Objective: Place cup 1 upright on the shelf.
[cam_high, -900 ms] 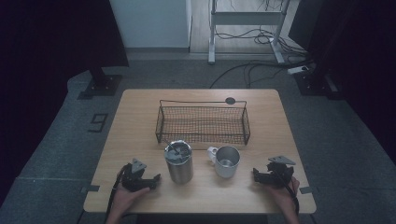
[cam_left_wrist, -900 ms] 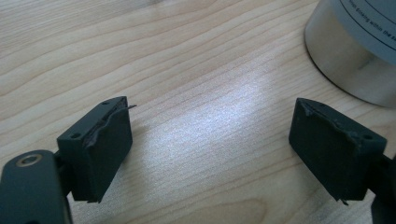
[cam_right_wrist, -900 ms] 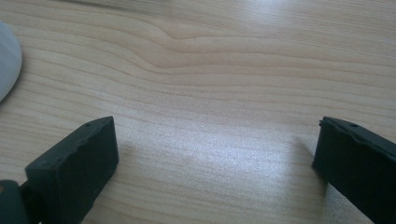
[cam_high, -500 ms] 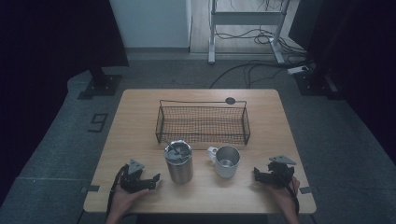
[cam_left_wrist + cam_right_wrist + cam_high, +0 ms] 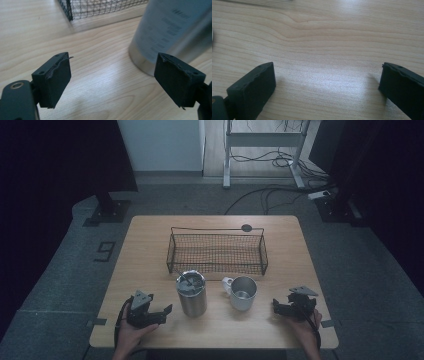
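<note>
Both tools rest low on the worktop with jaws wide and nothing in them — the work is only starting. The steel tumbler stands just beside the left tool, in front of the wire basket, and the metal mug is near the right tool. I think the left tool goes next — sliding its jaws around the tumbler.

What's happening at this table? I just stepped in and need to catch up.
A person sits at the wooden table with tongs in each hand. The left tongs rest beside a tall steel tumbler, jaws open and holding nothing. The right tongs sit near the front right edge, also open and empty, a little apart from a steel mug. A black wire basket stands behind both cups. Nothing has been picked up yet.
</note>
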A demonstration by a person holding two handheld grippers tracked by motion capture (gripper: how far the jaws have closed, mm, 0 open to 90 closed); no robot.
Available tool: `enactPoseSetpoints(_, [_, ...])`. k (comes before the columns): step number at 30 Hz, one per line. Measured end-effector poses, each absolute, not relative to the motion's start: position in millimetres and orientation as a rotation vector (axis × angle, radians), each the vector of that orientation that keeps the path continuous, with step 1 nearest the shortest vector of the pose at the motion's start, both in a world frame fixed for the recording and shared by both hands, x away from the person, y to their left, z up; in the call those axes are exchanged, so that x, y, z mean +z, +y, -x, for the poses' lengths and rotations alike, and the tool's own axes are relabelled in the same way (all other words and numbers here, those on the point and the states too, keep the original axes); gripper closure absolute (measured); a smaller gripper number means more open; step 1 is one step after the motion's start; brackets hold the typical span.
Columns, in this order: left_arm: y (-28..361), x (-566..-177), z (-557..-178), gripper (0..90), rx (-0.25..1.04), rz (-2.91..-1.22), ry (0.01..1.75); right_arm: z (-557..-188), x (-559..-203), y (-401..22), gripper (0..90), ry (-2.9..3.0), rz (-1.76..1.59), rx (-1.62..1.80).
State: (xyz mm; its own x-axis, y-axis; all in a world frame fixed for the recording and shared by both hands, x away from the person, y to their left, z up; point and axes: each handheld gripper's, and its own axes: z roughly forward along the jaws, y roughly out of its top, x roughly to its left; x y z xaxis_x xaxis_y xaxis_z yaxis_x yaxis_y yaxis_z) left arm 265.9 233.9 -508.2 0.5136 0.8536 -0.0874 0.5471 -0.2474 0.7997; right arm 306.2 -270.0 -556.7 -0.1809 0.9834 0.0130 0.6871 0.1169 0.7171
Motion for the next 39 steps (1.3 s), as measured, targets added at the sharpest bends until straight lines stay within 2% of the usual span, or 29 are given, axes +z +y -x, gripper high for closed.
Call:
enactPoseSetpoints(28, [218, -469, -238, 12.8, 0.472, -1.881, 1.02, -307, -557, -272, 1.0, 1.894, -1.642, 0.813])
enactPoseSetpoints(39, [202, -467, -233, 10.5, 0.406, -1.895, 0.945, -307, -557, -272, 1.4, 1.89, -1.644, 0.813])
